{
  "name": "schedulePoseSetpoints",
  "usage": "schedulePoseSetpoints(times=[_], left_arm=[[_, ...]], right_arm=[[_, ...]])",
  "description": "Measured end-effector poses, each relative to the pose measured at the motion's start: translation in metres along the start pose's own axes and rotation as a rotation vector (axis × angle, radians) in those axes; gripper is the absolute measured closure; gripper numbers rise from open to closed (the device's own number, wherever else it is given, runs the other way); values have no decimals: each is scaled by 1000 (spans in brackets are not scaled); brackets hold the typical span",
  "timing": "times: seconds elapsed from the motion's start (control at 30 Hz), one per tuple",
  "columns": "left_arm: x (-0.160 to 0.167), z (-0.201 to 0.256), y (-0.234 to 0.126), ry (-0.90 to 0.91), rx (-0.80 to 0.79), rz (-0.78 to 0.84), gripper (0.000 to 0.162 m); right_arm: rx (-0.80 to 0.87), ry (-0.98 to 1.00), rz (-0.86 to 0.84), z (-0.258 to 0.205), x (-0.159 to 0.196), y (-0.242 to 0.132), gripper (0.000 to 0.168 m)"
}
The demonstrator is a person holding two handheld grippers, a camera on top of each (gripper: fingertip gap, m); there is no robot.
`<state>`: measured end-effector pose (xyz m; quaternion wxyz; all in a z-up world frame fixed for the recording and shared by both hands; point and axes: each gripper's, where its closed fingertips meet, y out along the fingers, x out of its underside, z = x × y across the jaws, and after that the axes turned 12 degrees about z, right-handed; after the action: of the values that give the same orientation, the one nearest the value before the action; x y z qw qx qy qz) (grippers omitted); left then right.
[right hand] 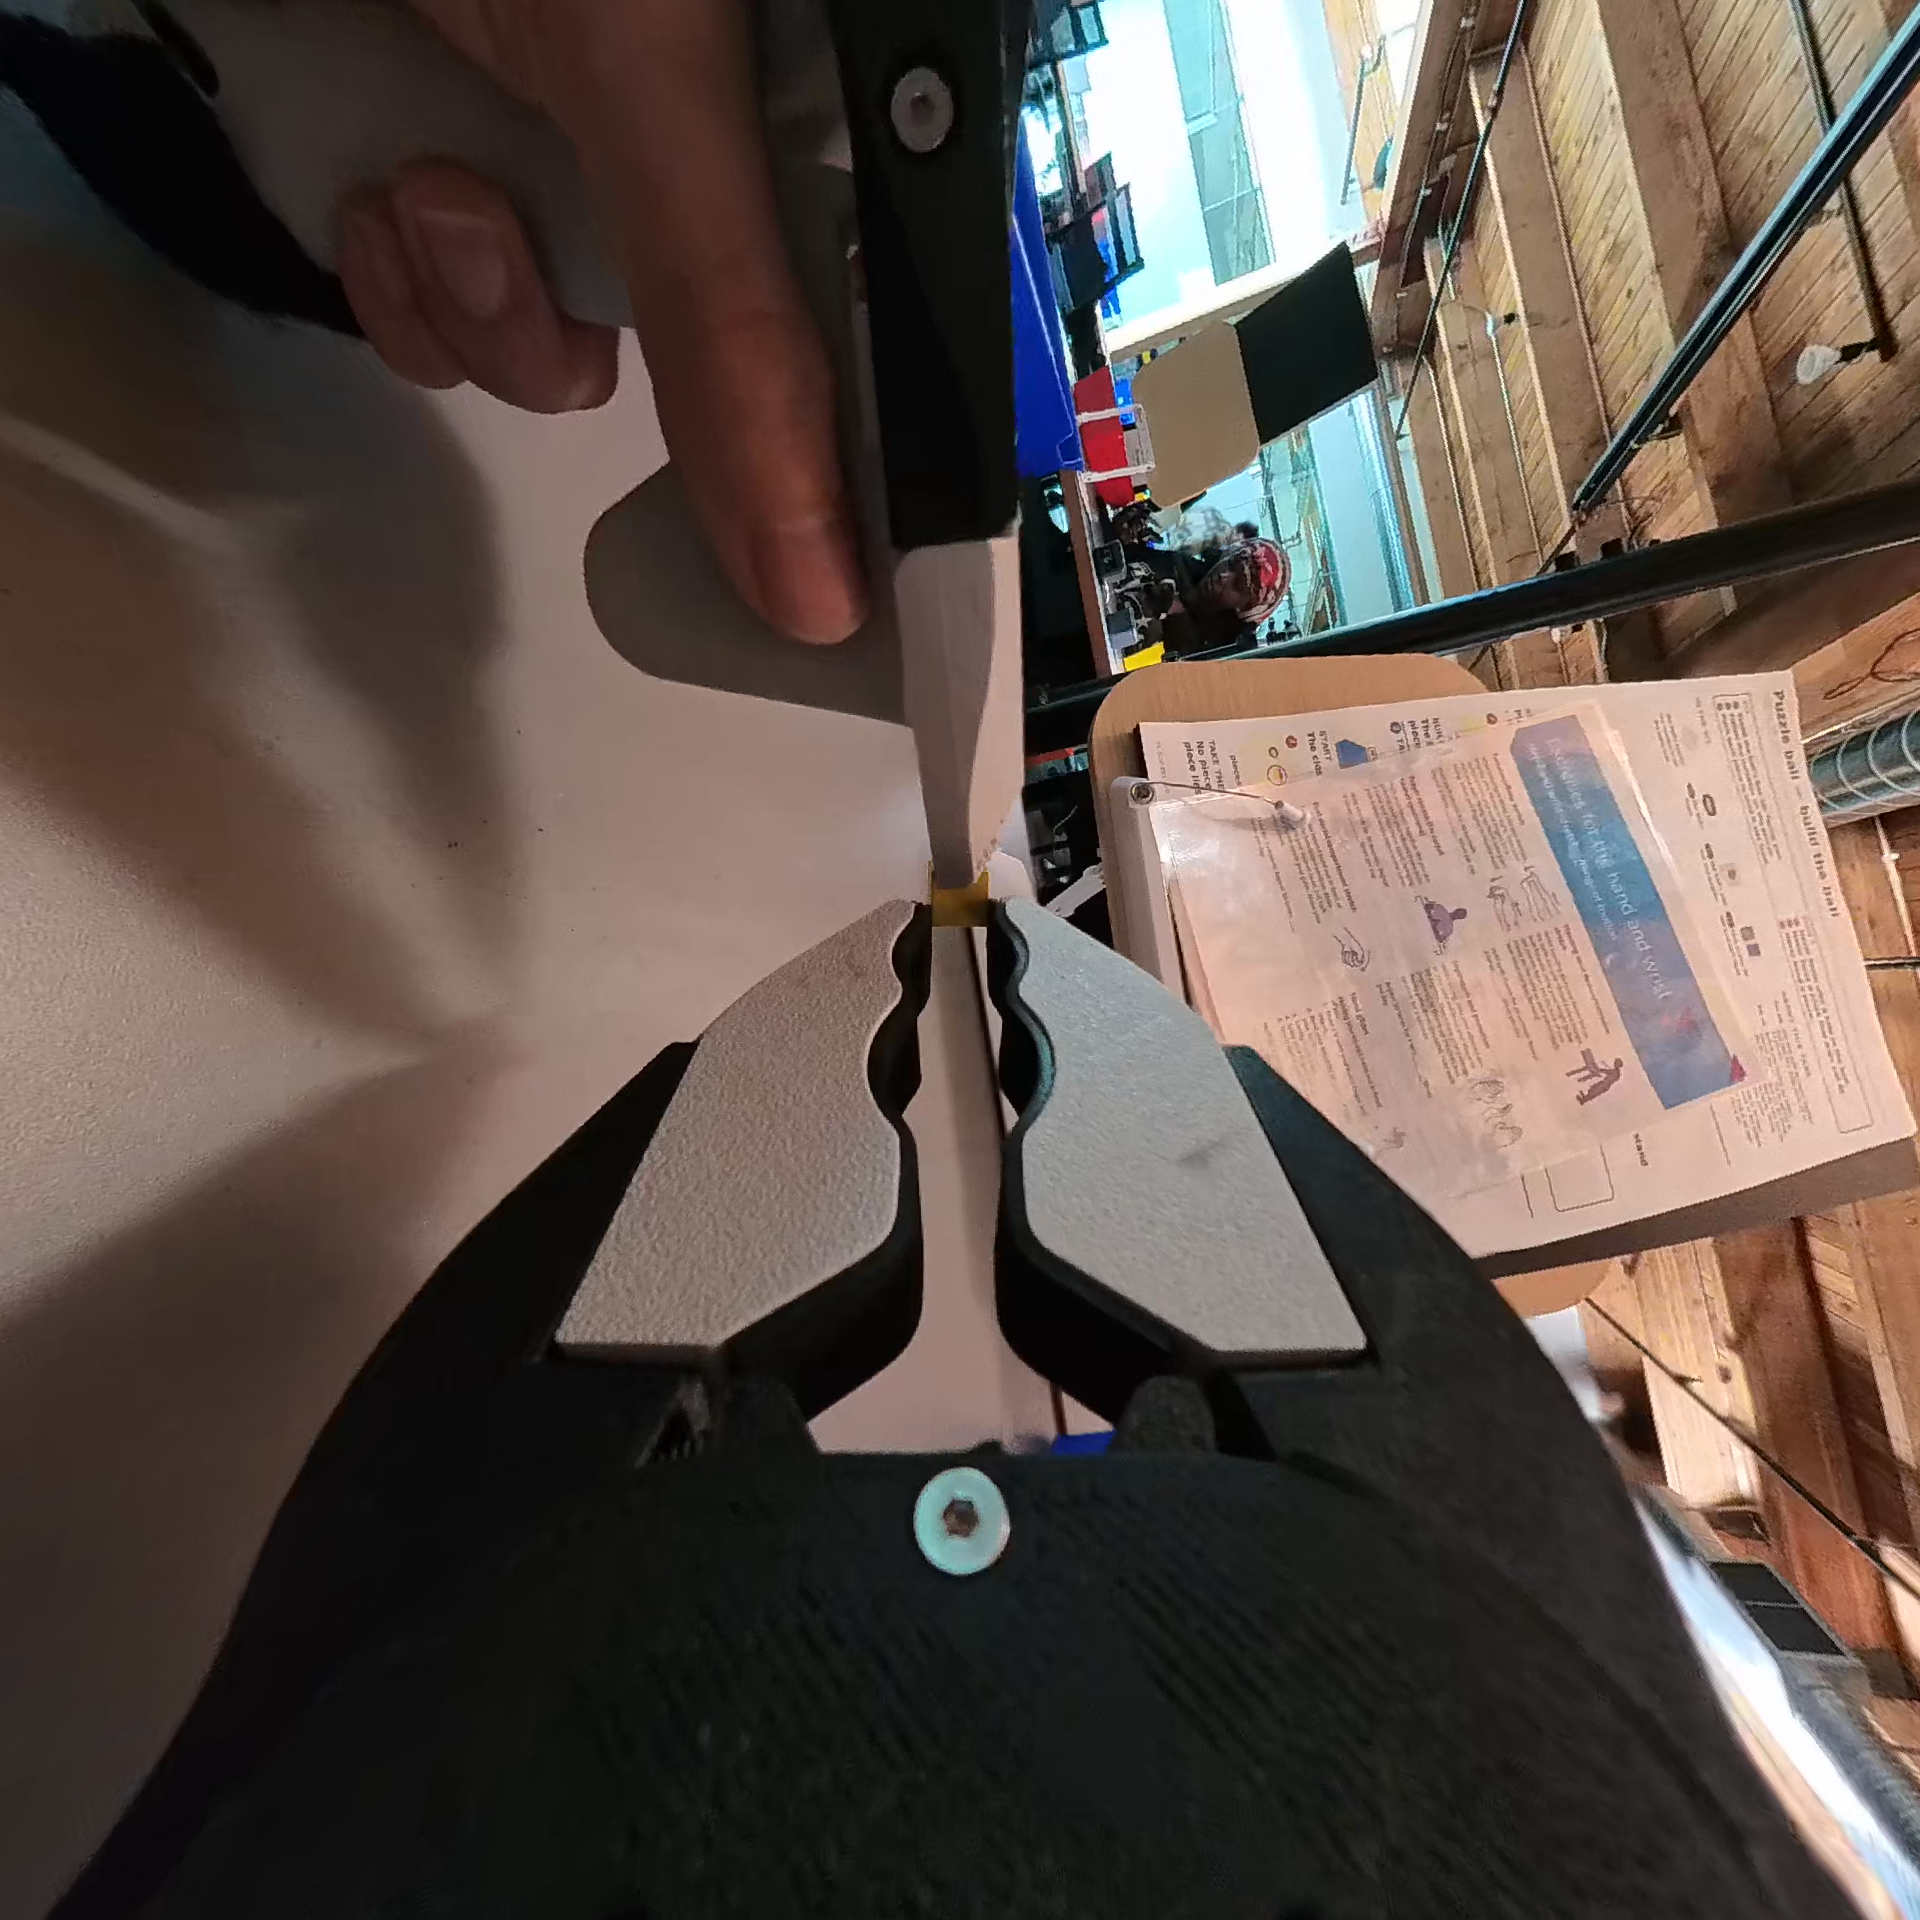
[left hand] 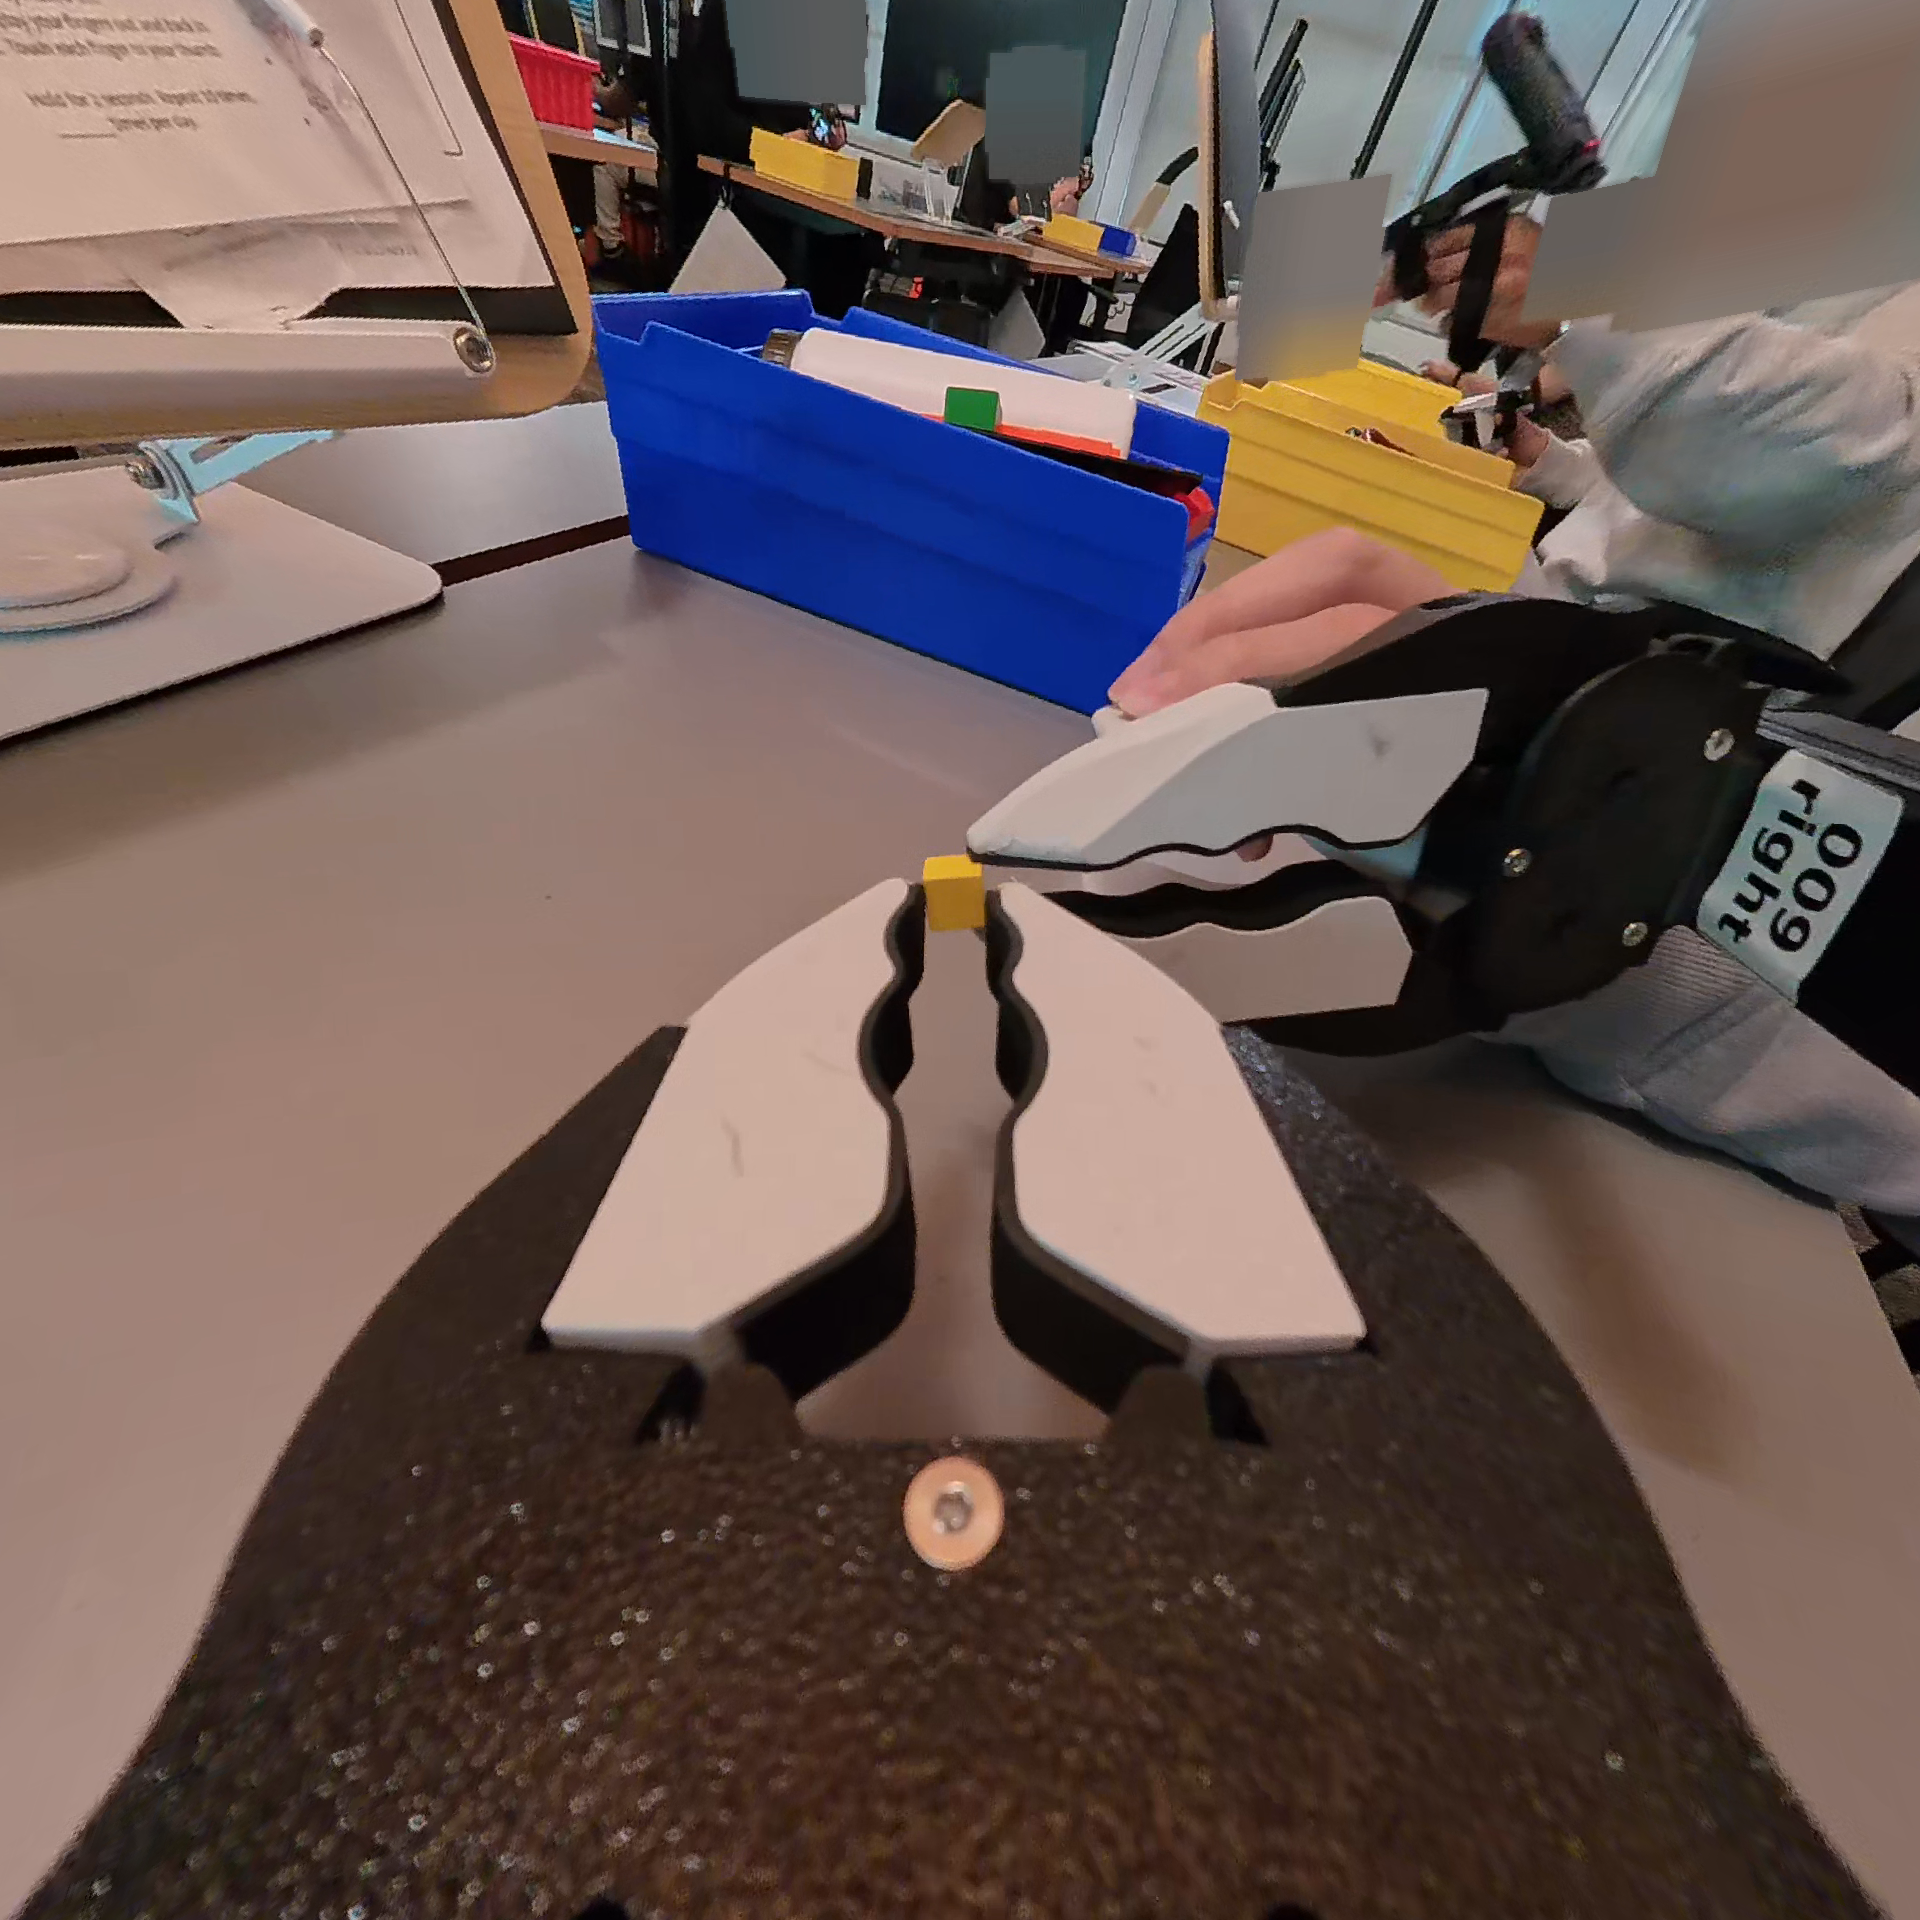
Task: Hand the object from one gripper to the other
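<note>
So my left gripper (left hand: 954,906) has its two fingers pinched down narrow on a little yellow cube (left hand: 953,891), right at the very tips. It's a cube, so there's no long axis to speak of; it sits square with one flat face toward the left camera and about half of it poking up above the fingertips.

The right gripper (left hand: 1003,871) comes in from the right side, turned on its side so one finger (left hand: 1226,774) is stacked over the other. In the left wrist view its upper tip touches the cube's top right corner, and the lower finger runs in behind my left finger. In the right wrist view the right gripper (right hand: 956,912) also looks closed narrow on the cube (right hand: 957,902), with the left gripper's finger (right hand: 961,686) coming down on it from above. So both look to be gripping it, well above the grey table (left hand: 416,831).

Count: one yellow cube in the grip, two grippers, two hands. The right hand (left hand: 1262,613) lies along its gripper's top, and the left hand (right hand: 665,260) only shows in the right view.

Only the left view shows the blue bin (left hand: 894,520), which holds a white tube (left hand: 956,390) and a green cube (left hand: 971,407), plus a yellow bin (left hand: 1361,473) behind it. The document stand with printed sheets (right hand: 1507,935) shows in full only in the right view; the left view catches just its corner and base.
</note>
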<state>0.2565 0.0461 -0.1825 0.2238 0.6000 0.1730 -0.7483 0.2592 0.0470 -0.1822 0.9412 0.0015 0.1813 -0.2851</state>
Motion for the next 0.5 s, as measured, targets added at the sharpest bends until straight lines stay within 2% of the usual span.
schedulePoseSetpoints(times=[0.03,0.13,0.2,0.27,0.33,0.4,0.5], left_arm=[[1,0,0,3,3,-3,152],[-1,0,-3,19,39,13,152],[-5,0,-7,65,73,43,152],[-13,5,-11,135,125,103,152],[-22,13,-16,227,186,182,152],[-27,19,-19,309,221,239,152],[-29,27,-20,394,262,266,152]], right_arm=[[-2,26,8,-1,0,0,159],[-10,223,90,-1,-4,-1,155],[-48,542,193,0,-11,-2,132],[-161,968,327,0,-24,-4,125],[-289,1385,468,6,-37,-10,128],[-345,1668,593,19,-40,-16,130],[-373,1816,629,22,-38,-17,139]])
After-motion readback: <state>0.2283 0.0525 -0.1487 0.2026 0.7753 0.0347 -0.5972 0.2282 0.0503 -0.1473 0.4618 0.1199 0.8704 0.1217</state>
